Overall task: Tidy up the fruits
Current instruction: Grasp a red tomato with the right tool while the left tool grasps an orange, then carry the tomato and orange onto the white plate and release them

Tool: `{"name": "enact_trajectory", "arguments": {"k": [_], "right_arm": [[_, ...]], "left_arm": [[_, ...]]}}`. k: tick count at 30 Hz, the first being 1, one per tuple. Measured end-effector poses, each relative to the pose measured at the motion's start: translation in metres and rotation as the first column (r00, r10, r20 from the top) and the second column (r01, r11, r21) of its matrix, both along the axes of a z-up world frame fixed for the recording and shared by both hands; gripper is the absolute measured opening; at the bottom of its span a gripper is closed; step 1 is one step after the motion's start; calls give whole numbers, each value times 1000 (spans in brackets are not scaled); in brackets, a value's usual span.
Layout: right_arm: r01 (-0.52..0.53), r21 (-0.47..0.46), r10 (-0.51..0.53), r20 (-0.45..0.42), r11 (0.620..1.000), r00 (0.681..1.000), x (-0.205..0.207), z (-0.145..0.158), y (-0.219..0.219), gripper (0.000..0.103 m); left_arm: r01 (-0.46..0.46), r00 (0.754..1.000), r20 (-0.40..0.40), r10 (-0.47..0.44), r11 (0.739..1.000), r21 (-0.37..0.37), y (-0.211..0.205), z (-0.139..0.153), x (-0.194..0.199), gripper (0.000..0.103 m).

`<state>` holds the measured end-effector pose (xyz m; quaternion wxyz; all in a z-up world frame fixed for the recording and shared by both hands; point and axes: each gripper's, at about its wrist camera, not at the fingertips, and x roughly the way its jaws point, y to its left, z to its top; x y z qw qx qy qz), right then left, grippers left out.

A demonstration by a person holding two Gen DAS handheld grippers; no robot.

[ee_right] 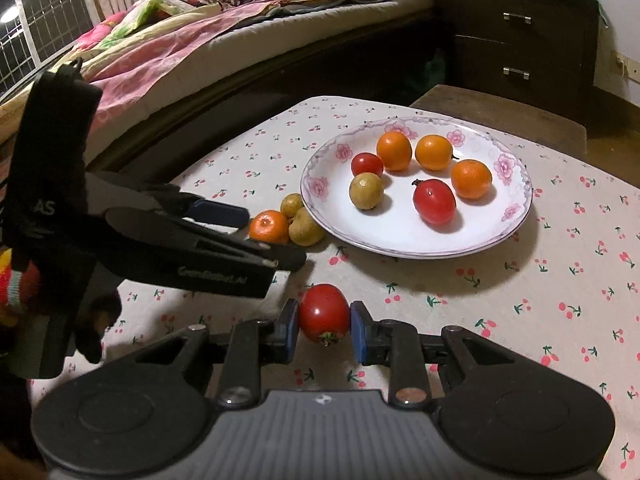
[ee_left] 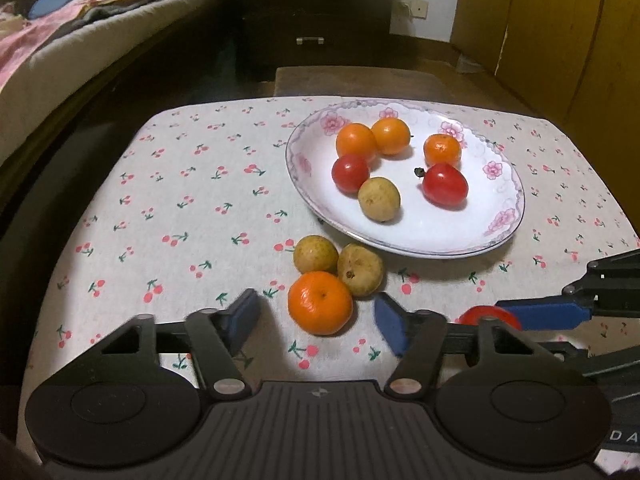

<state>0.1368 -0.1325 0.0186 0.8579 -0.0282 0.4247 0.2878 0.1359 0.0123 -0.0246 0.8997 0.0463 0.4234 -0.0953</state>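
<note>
a person's right gripper (ee_right: 324, 330) has its blue pads clamped on either side of a red tomato (ee_right: 324, 313) low over the cherry-print tablecloth (ee_right: 520, 320), short of the flowered plate (ee_right: 516, 216); the fruit's long axis runs roughly along the gripper's line, its dried calyx turned back toward the camera and its rounded end toward the plate. the left gripper (ee_left: 316, 320) hovers with its jaws apart around a mandarin (ee_left: 320, 303) that sits on the cloth touching two yellowish-brown fruits (ee_left: 338, 262) just beside the plate's near rim; neither pad appears to press on the mandarin, so nothing is held there. the plate already carries three orange fruits, two red ones and one yellowish-brown one. judged from this, the gathering step is well along, with four fruits left off the plate. the next move would call for lifting the tomato clear of the rim and carrying it forward to the bare white patch at the plate's near side, setting it down gently since it looks liable to roll into its neighbours.
</note>
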Motion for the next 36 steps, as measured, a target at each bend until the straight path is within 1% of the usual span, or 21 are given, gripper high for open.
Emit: {"name": "enact_trajectory", "arguments": {"k": [1, 3, 5, 13, 15, 16, 19, 23, 27, 32, 36], "right_arm": [[3, 0, -3, -4, 1000, 1000, 1, -1, 0, 53], [8, 3, -8, -13, 1000, 1000, 2, -2, -1, 53], [12, 0, -12, -12, 1000, 1000, 3, -2, -1, 53], [5, -4, -6, -10, 1000, 1000, 1, -1, 2, 53], [5, -2, -5, -11, 1000, 1000, 2, -2, 1, 53], [6, -2, -6, -11, 1000, 1000, 2, -1, 2, 53], [1, -10, -1, -8, 1000, 1000, 2, -1, 4, 53], [-6, -15, 6, -6, 1000, 1000, 1, 0, 5, 53], [-10, -24, 10, -2, 1000, 1000, -2, -1, 5, 53], [-11, -35, 11, -4, 999, 1000, -3, -1, 8, 53], [-15, -41, 15, 1, 999, 1000, -7, -1, 10, 53]], "left_arm": [[4, 1000, 7, -4, 1000, 7, -1, 0, 0, 64], [18, 1000, 12, -18, 1000, 6, -3, 1, -2, 56], [31, 999, 12, -31, 999, 13, -6, 1, -3, 52], [26, 1000, 7, -26, 1000, 10, -6, 3, -3, 48], [24, 1000, 4, -24, 1000, 10, -6, 4, -3, 42], [25, 1000, 2, -25, 1000, 8, -6, 4, -4, 41], [34, 999, -6, -34, 999, 0, -5, 5, -9, 41], [36, 999, -6, -36, 999, 13, -5, 9, -21, 41], [32, 999, -6, -32, 999, -4, -6, 13, -37, 41], [39, 998, -44, -39, 999, -6, -7, 8, -52, 41], [45, 998, -34, -45, 999, 2, -9, 7, -57, 41]]}}
